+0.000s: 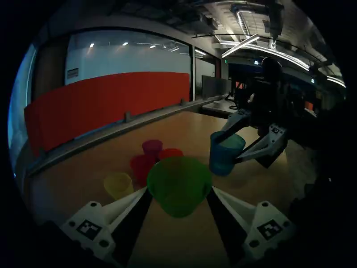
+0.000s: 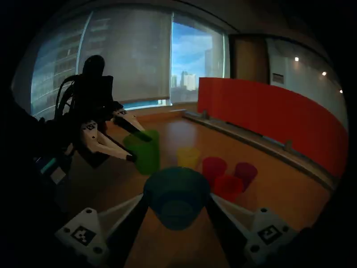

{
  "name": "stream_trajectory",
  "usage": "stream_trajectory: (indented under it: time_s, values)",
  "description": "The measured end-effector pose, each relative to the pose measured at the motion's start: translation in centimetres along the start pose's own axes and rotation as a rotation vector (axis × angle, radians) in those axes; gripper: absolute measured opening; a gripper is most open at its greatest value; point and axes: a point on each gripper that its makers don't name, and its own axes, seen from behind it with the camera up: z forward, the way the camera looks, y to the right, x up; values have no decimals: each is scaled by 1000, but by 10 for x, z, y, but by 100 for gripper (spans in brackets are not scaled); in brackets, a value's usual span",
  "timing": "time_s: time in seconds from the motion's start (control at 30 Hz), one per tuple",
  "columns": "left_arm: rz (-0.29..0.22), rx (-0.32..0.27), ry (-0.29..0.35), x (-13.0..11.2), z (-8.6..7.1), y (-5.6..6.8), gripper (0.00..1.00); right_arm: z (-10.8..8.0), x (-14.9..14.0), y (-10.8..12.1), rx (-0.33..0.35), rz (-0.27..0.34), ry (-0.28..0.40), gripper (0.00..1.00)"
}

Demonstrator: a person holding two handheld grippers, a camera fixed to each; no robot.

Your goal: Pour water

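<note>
A green cup (image 1: 179, 185) fills the space between the fingers of my left gripper (image 1: 179, 196), which is shut on it above the wooden table (image 1: 187, 129). In the right gripper view the same green cup (image 2: 143, 151) hangs at mid-left, held upright by the left gripper (image 2: 134, 143). My right gripper (image 2: 177, 203) is shut on a blue cup (image 2: 176, 196). The left gripper view shows that blue cup (image 1: 224, 152) upright to the right, clamped by the right gripper (image 1: 232, 147). Whether either cup holds water cannot be told.
Several cups stand on the table between the grippers: a yellow cup (image 1: 118, 185), red cups (image 1: 143, 169), an orange-red one (image 1: 170, 154) and a purple one (image 1: 152, 147). A red partition (image 1: 111, 102) runs along the table's far edge. Windows (image 2: 134, 58) lie behind.
</note>
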Motion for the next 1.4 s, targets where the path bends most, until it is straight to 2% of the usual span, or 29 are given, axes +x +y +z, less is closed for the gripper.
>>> stream_trajectory:
  time_s: [0.27,0.6,1.4]
  values:
    - [-23,12,59,14,-8,0,84,-5,15,0,-14,9,57,89]
    - [-19,20,121,34,-11,0,84,-7,28,1,-29,16,124,90]
    - [-32,29,207,55,-15,0,85,-7,52,12,-72,38,243,90]
